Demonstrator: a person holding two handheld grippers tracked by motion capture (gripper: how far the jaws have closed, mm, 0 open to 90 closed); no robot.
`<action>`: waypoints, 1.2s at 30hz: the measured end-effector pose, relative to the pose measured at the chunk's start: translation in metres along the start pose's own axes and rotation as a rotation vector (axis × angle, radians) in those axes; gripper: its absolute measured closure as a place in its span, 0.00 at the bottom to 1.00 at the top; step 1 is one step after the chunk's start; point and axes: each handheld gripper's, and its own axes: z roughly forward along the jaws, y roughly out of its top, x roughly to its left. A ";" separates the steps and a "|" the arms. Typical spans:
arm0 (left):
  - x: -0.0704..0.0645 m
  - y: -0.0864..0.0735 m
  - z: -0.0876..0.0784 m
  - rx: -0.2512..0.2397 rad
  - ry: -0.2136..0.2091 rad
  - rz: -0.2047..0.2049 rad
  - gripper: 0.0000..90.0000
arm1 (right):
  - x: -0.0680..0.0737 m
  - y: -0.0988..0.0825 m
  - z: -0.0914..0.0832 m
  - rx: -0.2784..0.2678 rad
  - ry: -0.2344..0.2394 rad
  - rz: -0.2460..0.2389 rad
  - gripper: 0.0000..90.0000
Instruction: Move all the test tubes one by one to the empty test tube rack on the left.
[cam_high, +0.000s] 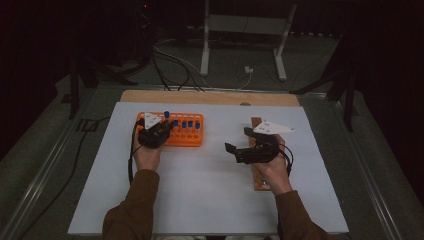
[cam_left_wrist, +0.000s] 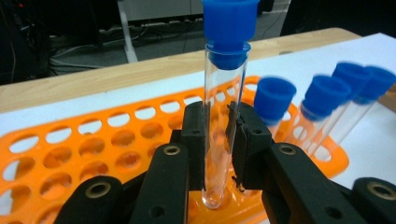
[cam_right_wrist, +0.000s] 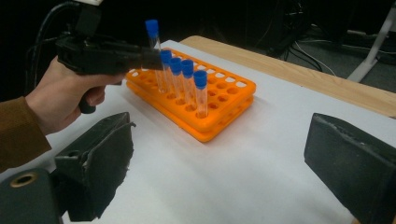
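Note:
An orange test-tube rack (cam_high: 192, 140) lies at the back left of the white sheet. My left gripper (cam_high: 167, 127) is over the rack's left part, shut on a clear tube with a blue cap (cam_left_wrist: 224, 93). In the left gripper view the pads (cam_left_wrist: 194, 140) press the glass at mid-height, and the tube stands upright with its round end just above the rack (cam_left_wrist: 93, 158). This tube (cam_right_wrist: 154, 42) sits higher than the several capped tubes (cam_right_wrist: 187, 79) standing in the rack (cam_right_wrist: 224, 107). My right gripper (cam_high: 238, 140) hovers over the sheet right of the rack, open wide and holding nothing (cam_right_wrist: 224, 172).
A narrow wooden strip (cam_high: 256, 122) with an orange end lies under my right hand. The white sheet (cam_high: 210, 200) covers a wooden board (cam_high: 210, 96). Cables and a white stand's legs (cam_high: 205, 55) are on the floor beyond the table.

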 end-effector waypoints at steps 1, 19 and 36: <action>0.000 -0.002 0.001 0.005 -0.003 0.002 0.86 | 0.000 0.000 0.000 -0.002 0.003 0.001 0.09; -0.002 -0.020 0.006 0.050 -0.010 0.054 0.86 | 0.003 0.000 0.003 0.003 0.016 -0.011 0.09; -0.002 -0.023 0.008 0.078 -0.007 0.069 0.86 | 0.004 -0.001 0.006 0.011 0.024 -0.009 0.09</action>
